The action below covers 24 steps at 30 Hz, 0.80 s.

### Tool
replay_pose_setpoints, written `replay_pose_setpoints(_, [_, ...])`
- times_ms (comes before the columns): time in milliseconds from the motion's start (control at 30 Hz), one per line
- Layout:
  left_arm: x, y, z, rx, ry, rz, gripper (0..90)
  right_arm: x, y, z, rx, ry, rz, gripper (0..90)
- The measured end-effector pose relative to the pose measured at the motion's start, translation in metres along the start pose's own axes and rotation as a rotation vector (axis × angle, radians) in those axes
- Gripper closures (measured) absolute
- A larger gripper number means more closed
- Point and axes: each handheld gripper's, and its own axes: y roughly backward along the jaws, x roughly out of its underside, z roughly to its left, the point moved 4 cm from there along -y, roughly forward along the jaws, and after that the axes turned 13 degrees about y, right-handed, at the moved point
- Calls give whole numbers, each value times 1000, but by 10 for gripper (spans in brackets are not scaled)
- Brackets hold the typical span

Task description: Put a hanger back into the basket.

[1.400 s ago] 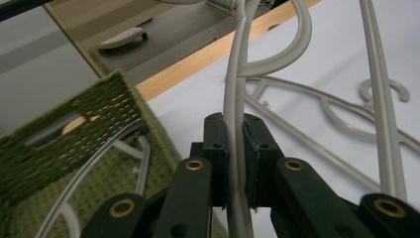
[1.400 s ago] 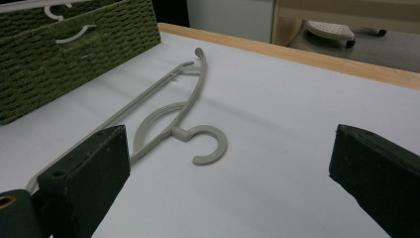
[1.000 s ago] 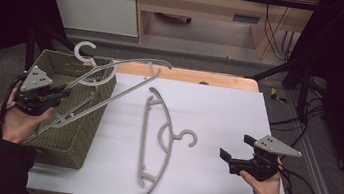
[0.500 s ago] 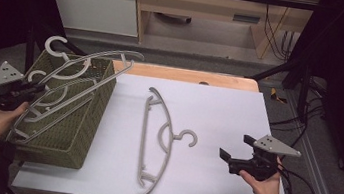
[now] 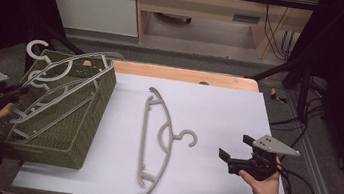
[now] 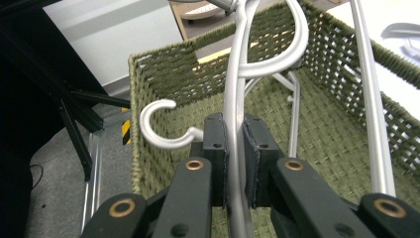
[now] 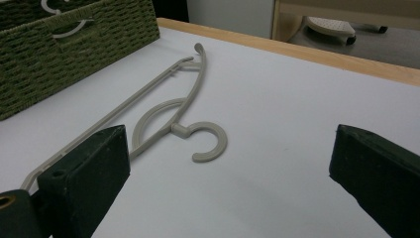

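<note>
My left gripper (image 5: 15, 91) (image 6: 235, 130) is at the left side of an olive woven basket (image 5: 71, 134) (image 6: 341, 129), shut on the thin bar of a grey hanger (image 5: 75, 71) (image 6: 236, 84) that sticks up over the basket's rim. A second grey hanger lies in the basket beside it, and its hook (image 6: 158, 124) curls just left of my jaws. A third hanger (image 5: 160, 136) (image 7: 163, 99) lies flat on the white tabletop. My right gripper (image 5: 225, 157) (image 7: 230, 173) rests low at the table's right front, open and with nothing between its jaws, pointing at that hanger.
The basket stands at the left end of the white table (image 5: 219, 108) and overhangs its left edge. A wooden strip (image 5: 188, 75) borders the far edge. Black frame posts and cables (image 5: 303, 119) stand on the right. A pale cabinet (image 5: 97, 1) is beyond the table.
My left hand has moved left and a little down, carrying the gripped hanger with it across the basket. The right gripper and the hanger on the table have stayed put.
</note>
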Motion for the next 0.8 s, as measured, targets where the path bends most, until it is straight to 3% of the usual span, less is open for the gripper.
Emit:
replay_pose_setpoints(433, [18, 1, 28, -34, 44, 27, 817, 0, 0, 1, -2, -7, -5, 26])
replay_pose_setpoints(567, [21, 4, 35, -52, 39, 42, 817, 0, 0, 1, -4, -5, -3, 26])
replay_pose_setpoints(700, [23, 5, 35, -61, 41, 44, 817, 0, 0, 0, -2, 0, 1, 26])
replay_pose_setpoints(800, [22, 3, 29, -65, 10, 55, 816, 0, -1, 1, 0, -2, 1, 26])
